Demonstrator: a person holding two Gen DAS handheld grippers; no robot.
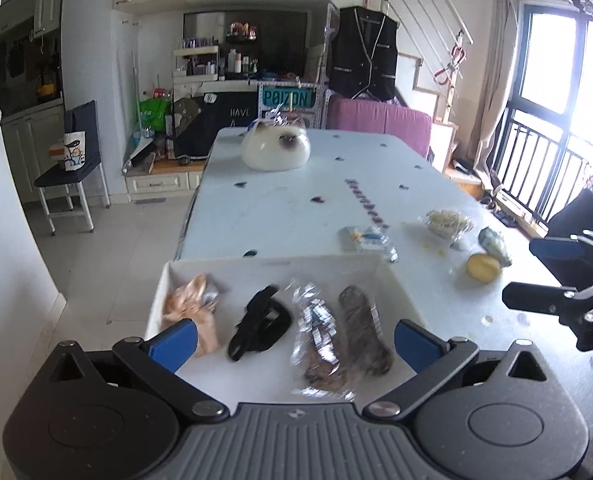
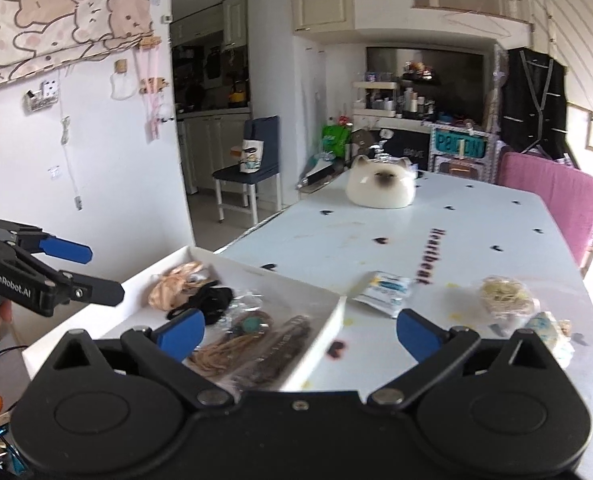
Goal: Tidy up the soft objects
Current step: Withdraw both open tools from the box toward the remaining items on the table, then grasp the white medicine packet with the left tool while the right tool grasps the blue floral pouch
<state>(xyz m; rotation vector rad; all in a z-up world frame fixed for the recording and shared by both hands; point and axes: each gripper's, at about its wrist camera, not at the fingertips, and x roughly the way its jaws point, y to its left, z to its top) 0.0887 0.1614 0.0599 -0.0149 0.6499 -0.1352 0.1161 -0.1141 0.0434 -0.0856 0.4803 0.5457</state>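
A white tray (image 1: 392, 280) sits at the table's near left edge; it also shows in the right wrist view (image 2: 328, 320). It holds a peach scrunchie (image 1: 192, 304), a black strap (image 1: 260, 320) and two bagged dark soft items (image 1: 320, 344). My left gripper (image 1: 296, 340) is open and empty above the tray. My right gripper (image 2: 300, 332) is open and empty over the tray's right edge. Loose on the table are a white-blue packet (image 2: 388, 288), a bagged beige bundle (image 2: 504, 296), a pale patterned soft item (image 2: 548, 332) and a yellow soft piece (image 1: 483, 267).
A white cat-shaped cushion (image 1: 276, 148) lies at the table's far end. A pink chair (image 2: 552, 196) stands at the far right of the table (image 1: 288, 208). A blue chair (image 1: 72, 156) stands on the floor at left. The table drops off left of the tray.
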